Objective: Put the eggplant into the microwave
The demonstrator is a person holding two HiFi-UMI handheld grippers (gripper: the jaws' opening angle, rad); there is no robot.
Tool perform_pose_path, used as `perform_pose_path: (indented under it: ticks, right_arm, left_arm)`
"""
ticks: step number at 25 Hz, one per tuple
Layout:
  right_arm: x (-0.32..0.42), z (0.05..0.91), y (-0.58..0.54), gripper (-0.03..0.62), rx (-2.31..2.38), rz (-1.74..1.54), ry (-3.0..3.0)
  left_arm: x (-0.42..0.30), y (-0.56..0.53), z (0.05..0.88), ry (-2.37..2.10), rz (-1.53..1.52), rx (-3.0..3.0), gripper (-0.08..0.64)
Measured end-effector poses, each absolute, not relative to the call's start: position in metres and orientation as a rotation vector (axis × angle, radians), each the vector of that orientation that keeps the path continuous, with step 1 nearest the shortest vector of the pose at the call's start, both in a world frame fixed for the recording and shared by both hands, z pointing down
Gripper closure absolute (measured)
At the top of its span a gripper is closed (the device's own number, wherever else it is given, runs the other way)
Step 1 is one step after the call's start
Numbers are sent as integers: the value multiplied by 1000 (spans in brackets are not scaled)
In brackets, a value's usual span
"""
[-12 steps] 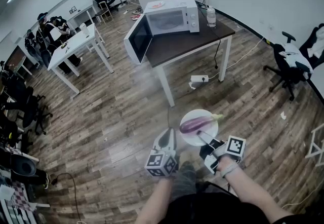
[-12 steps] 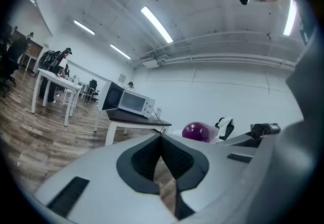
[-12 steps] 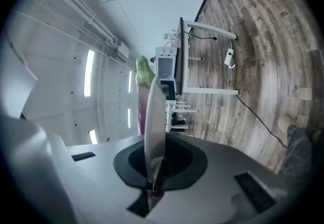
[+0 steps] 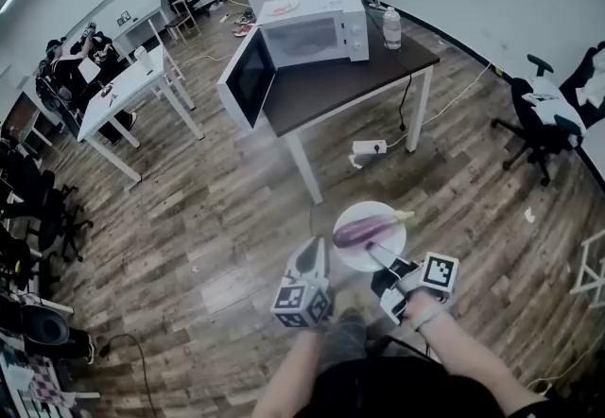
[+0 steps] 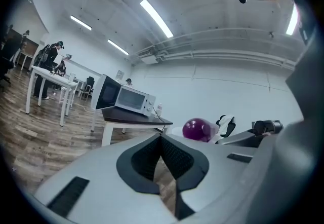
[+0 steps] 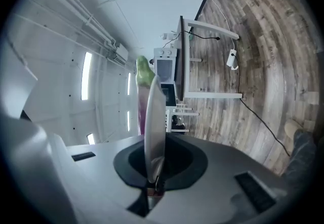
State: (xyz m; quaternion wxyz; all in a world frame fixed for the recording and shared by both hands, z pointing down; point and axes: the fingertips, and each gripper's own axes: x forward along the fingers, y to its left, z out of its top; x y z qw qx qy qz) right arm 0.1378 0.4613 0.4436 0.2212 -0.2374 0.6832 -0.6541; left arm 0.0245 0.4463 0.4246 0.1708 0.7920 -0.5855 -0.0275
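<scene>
Near: left gripper [image 4: 313, 253], jaws together, nothing between them. The left gripper view shows only wood floor [image 4: 217, 217] through the slit behind the pads.

Just right of it: right gripper [image 4: 378, 257], rolled onto its side, jaws clamped on the near rim of a white plate [image 4: 354, 255]. The right gripper view sees the plate edge-on between the pads. The plate is carried in the air above the floor, well short of the bench.

Eggplant [image 4: 362, 231] lies across the plate, purple body to the left, green stem end to the far right.

Against half a second ago: both grippers, plate and eggplant sit at the same spot in the head view, with the same grip. The bench, the microwave and the white tables [image 4: 128, 90] at far left have slid slightly left in that view.

Far: dark-topped bench [image 4: 369, 76] on white legs. Microwave [image 4: 317, 28] stands on its far left part, its door [image 4: 248, 78] swung open past the left edge. Bottle [image 4: 392, 28] stands just right of the microwave. Power strip [image 4: 371, 148] lies on the floor under the bench. Office chair [image 4: 539, 123] stands well off to the right.
</scene>
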Motion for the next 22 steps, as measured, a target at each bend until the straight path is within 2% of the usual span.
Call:
perform_pose_path:
  ticks: [22]
  right_arm:
    - [79,441,318,584,-675,-1750,1851]
  left_arm:
    - [-27,298,428,-1577,-36,2323,560]
